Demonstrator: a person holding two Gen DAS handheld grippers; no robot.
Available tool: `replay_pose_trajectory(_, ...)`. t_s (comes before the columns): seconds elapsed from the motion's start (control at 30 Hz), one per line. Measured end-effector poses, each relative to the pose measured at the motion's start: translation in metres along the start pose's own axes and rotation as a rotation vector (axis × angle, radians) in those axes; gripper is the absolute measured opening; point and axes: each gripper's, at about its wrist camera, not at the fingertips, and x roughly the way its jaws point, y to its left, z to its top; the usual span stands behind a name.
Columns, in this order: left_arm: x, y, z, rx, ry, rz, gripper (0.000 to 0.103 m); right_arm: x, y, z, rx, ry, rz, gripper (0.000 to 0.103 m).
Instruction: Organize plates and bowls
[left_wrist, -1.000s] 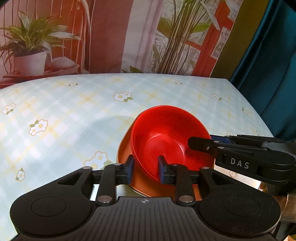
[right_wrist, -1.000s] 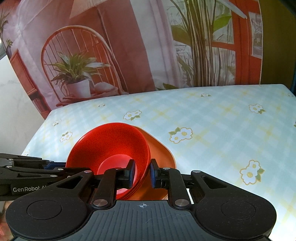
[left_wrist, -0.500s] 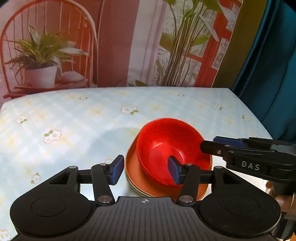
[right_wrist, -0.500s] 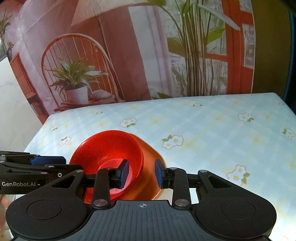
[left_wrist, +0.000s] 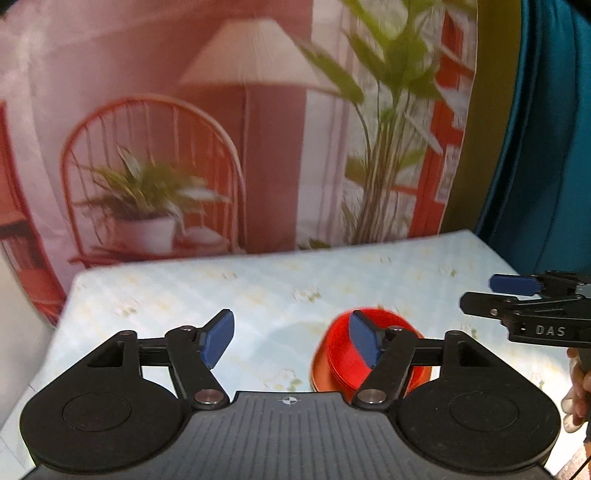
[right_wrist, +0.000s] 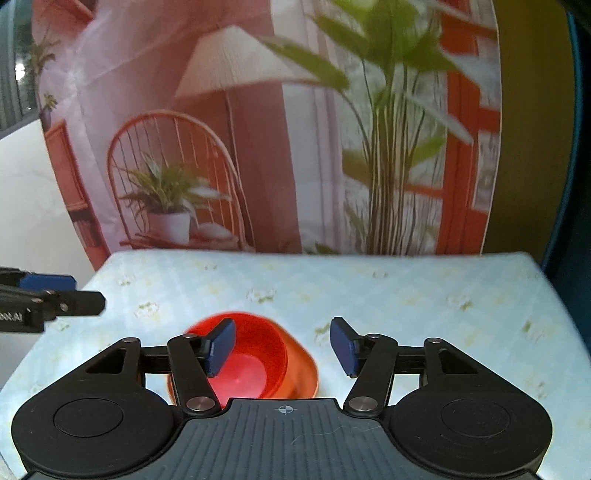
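Your L tongs (left_wrist: 291, 341) & R tongs (right_wrist: 282, 347) now spread, backed off; red bowl (right_wrist: 247, 363) left nested on orange plate (right_wrist: 304, 373), stack done.

Both wrist views overlook the same table (left_wrist: 258, 295), facing its backdrop (right_wrist: 295, 147).

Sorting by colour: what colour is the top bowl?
Red bowl; right wrist view shows it best.

Bench (right_wrist: 406, 288) open right and behind – only bowl-on-plate stack (right_wrist: 258, 362) near front; backdrop (right_wrist: 258, 147) bounds far edge.
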Motion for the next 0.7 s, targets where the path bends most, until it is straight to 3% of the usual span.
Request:
replay_pose_trajectory(0.2,-0.049,-0.002,0.016,0.028,-0.088,0.083,0.087,-0.044,0.012,0.021,-0.030,-0.067,-0.021,0.081)
replay_pose_trajectory(0.27,-0.067,-0.005,0.021,0.043,-0.122,0.117,0.091,-0.060,0.017,0.026,-0.038,-0.096,-0.031,0.094)
replay_pose_trajectory(0.43,-0.118,-0.013,0.031,0.043,-0.209,0.163,0.103,-0.106,0.027,0.040,-0.046,-0.156,-0.023,0.103)
replay_pose_trajectory(0.7,-0.197,-0.039,0.038,0.099,-0.325,0.234,0.103,-0.176,0.046,0.054,-0.049,-0.269,-0.048,0.103)
